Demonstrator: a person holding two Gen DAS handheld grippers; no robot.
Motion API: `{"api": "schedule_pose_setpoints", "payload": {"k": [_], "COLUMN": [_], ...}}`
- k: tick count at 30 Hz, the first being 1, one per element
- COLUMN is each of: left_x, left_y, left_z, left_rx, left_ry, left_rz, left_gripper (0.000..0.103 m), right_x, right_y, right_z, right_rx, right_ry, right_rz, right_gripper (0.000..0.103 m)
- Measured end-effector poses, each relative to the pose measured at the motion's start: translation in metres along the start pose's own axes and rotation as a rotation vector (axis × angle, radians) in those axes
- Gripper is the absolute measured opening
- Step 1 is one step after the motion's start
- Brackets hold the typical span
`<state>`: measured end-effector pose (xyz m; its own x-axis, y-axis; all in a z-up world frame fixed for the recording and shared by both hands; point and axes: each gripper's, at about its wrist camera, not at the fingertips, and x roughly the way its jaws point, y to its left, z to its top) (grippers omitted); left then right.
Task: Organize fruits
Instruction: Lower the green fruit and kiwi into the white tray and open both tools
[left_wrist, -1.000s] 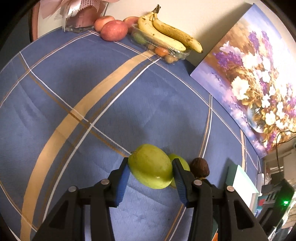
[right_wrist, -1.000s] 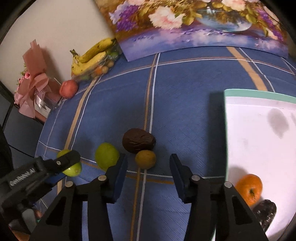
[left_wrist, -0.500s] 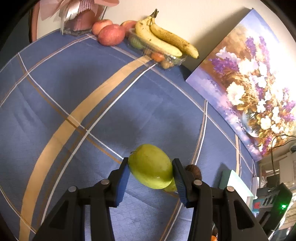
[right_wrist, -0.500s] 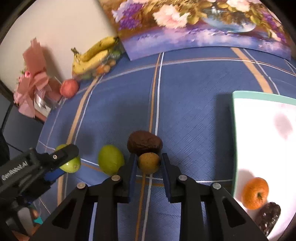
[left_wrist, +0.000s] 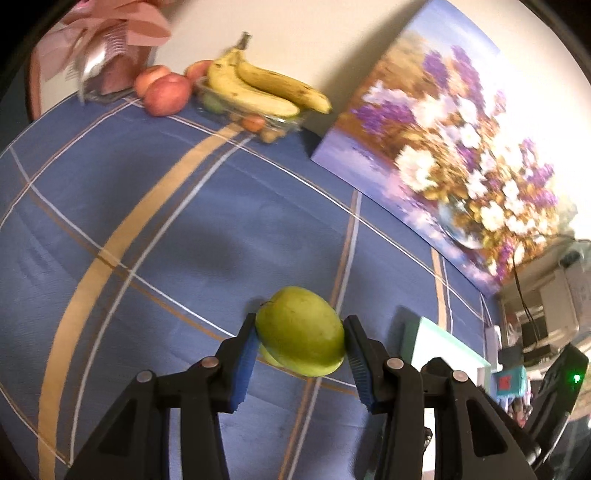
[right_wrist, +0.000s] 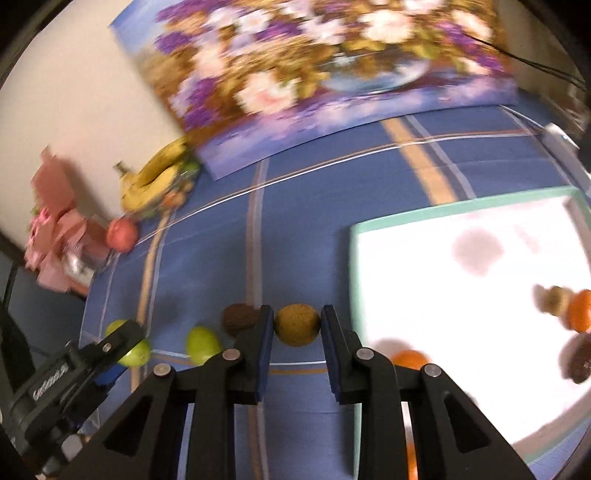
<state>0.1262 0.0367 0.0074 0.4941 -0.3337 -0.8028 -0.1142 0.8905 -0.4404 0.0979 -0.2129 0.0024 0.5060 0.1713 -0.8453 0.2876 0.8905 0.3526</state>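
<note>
- Bench, draped in blue cloth with tan and white stripes, filling most of both views.
- Flower painting, propped against the wall along the far edge, at about 2 o'clock in the left view and 12 o'clock in the right view.
- White tray with mint-green rim, at 3 o'clock in the right view; holds an orange, a dark fruit at its right edge and a small brownish thing just beside the orange, too blurred to name.
- Pink wrapped bouquet, at 11 o'clock in the left view, against the wall.
- Bananas atop a clear punnet of small fruit, at 12 o'clock in the left view; red apples just beside at their left.
- Left tool, clamped on a green apple, blue pads pressed to both its sides, fruit lifted clear of the cloth.
- Right tool, jaws just drawn in and now closed on a brown kiwi, pads tight against both flanks.
- Second green fruit, on the cloth at 9 o'clock of the kiwi.
- Dark brown fruit, between that green fruit and the kiwi, partly behind the right tool's left finger.
- Another orange, peeking from behind the right tool's right finger.
</note>
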Motion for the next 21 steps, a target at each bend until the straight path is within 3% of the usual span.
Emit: {"api": "schedule_pose_setpoints", "payload": {"k": [8, 15, 21], "left_x": [0.009, 0.017, 0.035], "left_y": [-0.042, -0.105, -0.146], "left_z": [-0.018, -0.046, -0.065], "left_rx": [0.116, 0.320, 0.453], "left_ry": [0.044, 0.057, 0.083], "left_rz": [-0.053, -0.105, -0.115], "left_gripper": [0.049, 0.049, 0.049], "right_x": [-0.021, -0.042, -0.064], "right_y": [-0.055, -0.096, -0.115], "right_z": [0.014, 0.020, 0.026], "right_rx": [0.105, 0.185, 0.236], "right_ry": [-0.056, -0.093, -0.168], "right_rz": [-0.131, -0.227, -0.234], "right_gripper": [0.027, 0.027, 0.027]}}
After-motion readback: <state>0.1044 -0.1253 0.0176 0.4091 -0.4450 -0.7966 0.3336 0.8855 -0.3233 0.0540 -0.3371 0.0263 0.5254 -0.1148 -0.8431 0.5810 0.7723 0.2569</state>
